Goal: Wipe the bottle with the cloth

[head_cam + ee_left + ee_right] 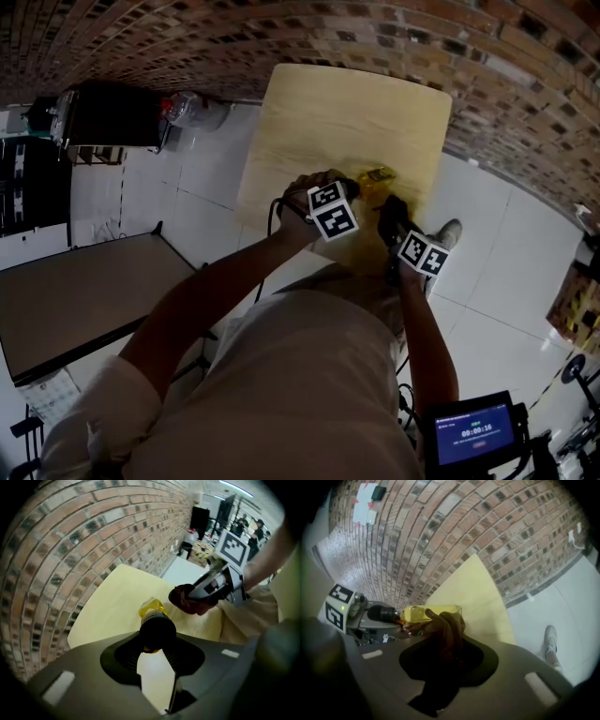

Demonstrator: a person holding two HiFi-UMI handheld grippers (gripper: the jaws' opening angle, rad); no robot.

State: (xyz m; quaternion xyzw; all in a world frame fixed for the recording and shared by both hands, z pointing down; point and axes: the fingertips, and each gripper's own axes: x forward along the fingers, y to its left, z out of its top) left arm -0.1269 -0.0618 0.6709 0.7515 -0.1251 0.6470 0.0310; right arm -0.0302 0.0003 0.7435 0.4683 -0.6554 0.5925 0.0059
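A bottle of yellow liquid (376, 176) with a black cap (157, 629) lies tilted over the pale wooden table (347, 112). My left gripper (157, 641) is shut on its cap end, pointing steeply down. In the right gripper view the bottle (431, 612) reaches from the left gripper (370, 616) toward the right. My right gripper (443, 641) is shut on a dark red-brown cloth (444, 627), and the cloth lies against the bottle's yellow body. From the left gripper view the cloth (185, 601) bunches under the right gripper (206, 590) just right of the bottle.
A brick wall (281, 33) runs behind the table. White floor tiles (497, 244) surround it, with the person's shoe (451, 232) at the right. A brown table (75, 300) and a black cabinet (112, 117) stand at the left. A small screen (473, 433) glows at the lower right.
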